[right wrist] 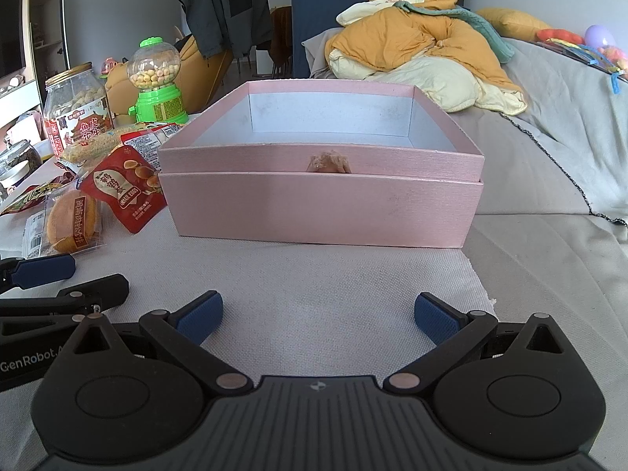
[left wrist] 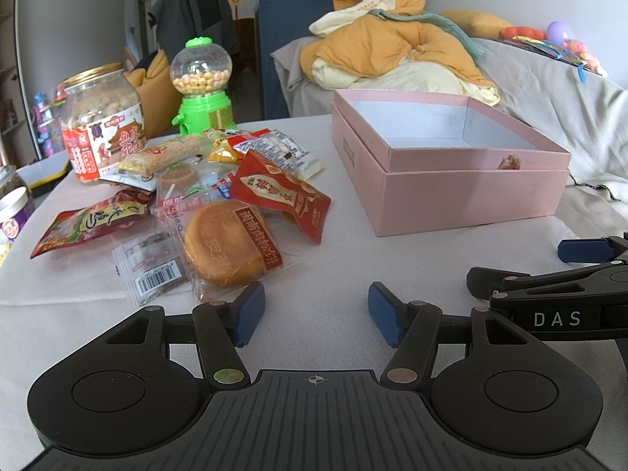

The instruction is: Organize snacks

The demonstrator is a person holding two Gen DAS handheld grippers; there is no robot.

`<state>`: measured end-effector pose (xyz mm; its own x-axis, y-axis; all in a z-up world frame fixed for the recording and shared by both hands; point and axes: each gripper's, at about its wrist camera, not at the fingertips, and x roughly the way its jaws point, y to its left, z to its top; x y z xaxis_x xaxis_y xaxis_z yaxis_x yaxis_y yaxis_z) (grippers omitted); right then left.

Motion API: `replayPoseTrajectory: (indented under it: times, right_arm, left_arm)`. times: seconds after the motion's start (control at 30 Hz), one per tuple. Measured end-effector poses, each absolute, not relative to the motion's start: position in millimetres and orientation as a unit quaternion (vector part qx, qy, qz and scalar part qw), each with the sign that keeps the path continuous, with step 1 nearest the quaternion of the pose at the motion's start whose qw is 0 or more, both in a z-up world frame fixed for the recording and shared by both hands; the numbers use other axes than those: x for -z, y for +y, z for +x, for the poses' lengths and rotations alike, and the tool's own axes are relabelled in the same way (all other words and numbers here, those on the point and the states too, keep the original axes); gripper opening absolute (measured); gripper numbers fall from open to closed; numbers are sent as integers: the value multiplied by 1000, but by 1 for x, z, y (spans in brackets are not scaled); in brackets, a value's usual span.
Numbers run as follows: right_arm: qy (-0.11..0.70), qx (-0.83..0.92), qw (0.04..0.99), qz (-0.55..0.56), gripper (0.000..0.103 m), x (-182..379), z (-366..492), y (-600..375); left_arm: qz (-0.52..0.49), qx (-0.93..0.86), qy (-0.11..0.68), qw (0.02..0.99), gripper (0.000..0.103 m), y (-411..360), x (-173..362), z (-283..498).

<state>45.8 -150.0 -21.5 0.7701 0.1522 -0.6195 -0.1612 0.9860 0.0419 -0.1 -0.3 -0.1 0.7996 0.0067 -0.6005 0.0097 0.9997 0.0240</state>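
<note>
A pile of snack packets lies on the white cloth at the left: a wrapped round pastry (left wrist: 231, 249), a red quail-egg pouch (left wrist: 282, 196), a red-green packet (left wrist: 90, 223) and a grain bar (left wrist: 165, 157). An open pink box (left wrist: 451, 192) stands to the right, nothing in it that I can see. My left gripper (left wrist: 314, 314) is open just in front of the pastry, nothing between its blue pads. My right gripper (right wrist: 318, 318) is open in front of the pink box (right wrist: 322, 204), also holding nothing. The pastry (right wrist: 72, 221) and the red pouch (right wrist: 125, 192) lie left of the box.
A peanut jar (left wrist: 102, 125) and a green candy dispenser (left wrist: 202, 90) stand behind the pile. Small jars (left wrist: 13, 204) sit at the far left edge. A sofa with heaped orange and cream bedding (left wrist: 392, 51) runs behind and right of the table.
</note>
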Motion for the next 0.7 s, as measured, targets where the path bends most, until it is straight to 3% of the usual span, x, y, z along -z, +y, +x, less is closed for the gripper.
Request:
replayPoseTrajectory:
  times: [0.7]
  right_arm:
    - [329,-84,941,-7,103,22,45,-150]
  left_arm:
    - [14,1,316,949,66,0,0,2]
